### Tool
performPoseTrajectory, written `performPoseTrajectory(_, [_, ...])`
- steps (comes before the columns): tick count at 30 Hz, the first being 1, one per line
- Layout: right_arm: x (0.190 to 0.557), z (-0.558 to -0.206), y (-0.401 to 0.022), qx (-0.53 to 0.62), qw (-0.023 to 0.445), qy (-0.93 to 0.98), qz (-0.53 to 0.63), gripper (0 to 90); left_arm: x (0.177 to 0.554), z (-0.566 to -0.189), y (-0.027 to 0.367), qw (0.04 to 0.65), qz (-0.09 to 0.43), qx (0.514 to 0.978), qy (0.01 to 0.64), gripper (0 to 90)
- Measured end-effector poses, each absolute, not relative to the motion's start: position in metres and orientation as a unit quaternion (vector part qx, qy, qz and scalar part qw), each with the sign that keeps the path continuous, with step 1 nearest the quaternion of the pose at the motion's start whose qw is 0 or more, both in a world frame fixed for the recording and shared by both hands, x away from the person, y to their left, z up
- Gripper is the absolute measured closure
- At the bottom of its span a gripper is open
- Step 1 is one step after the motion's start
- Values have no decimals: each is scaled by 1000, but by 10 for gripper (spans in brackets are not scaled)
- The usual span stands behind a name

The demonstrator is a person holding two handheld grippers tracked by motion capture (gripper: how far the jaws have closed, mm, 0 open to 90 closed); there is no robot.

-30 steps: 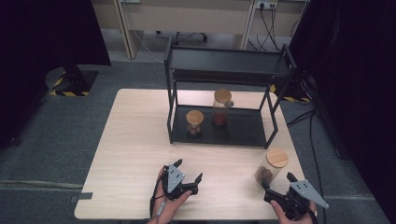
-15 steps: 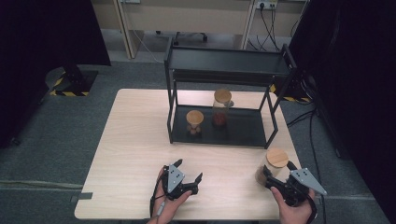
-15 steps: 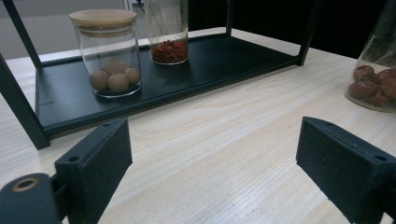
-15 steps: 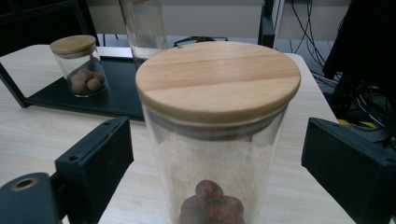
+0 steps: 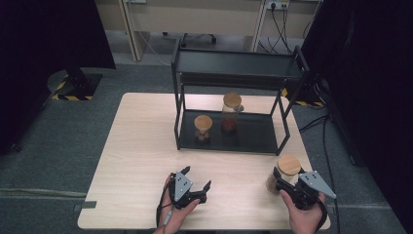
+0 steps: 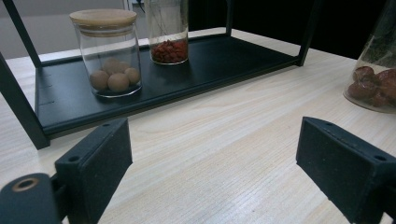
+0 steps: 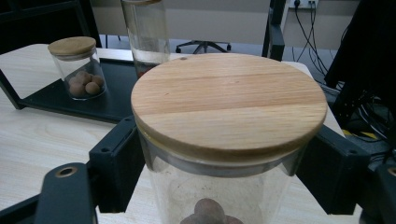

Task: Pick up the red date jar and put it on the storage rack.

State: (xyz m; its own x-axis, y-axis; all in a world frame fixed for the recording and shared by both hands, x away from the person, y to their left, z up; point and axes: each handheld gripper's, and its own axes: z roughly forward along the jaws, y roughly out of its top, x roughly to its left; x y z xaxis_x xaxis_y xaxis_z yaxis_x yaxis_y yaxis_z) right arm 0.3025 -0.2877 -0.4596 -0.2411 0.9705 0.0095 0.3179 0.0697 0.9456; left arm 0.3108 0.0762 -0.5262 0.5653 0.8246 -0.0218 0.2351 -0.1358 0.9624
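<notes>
Near the table's front right corner, your right gripper (image 5: 281, 185) has just been closing, and its black jaws now pinch a clear glass jar with a round wooden lid (image 7: 229, 105) and dark round fruit inside. Your left gripper (image 5: 198, 185) rests on the pale wooden table (image 5: 141, 141), jaws spread and holding nothing. You appear to be at the grasp; next likely calls for lifting the jar upright toward the black metal shelf rack (image 5: 253, 131), beside its two jars.

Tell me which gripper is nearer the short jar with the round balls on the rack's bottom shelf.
Left. The left gripper rests open on the table just in front of the short jar; the right gripper sits farther right, shut on another jar.
</notes>
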Motion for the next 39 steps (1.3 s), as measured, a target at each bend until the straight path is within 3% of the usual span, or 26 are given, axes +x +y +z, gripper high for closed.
performPoseTrajectory(39, [308, -435, -274, 475, 369, 638, 480, 256, 310, -526, 76, 538, 275, 702, 376, 102])
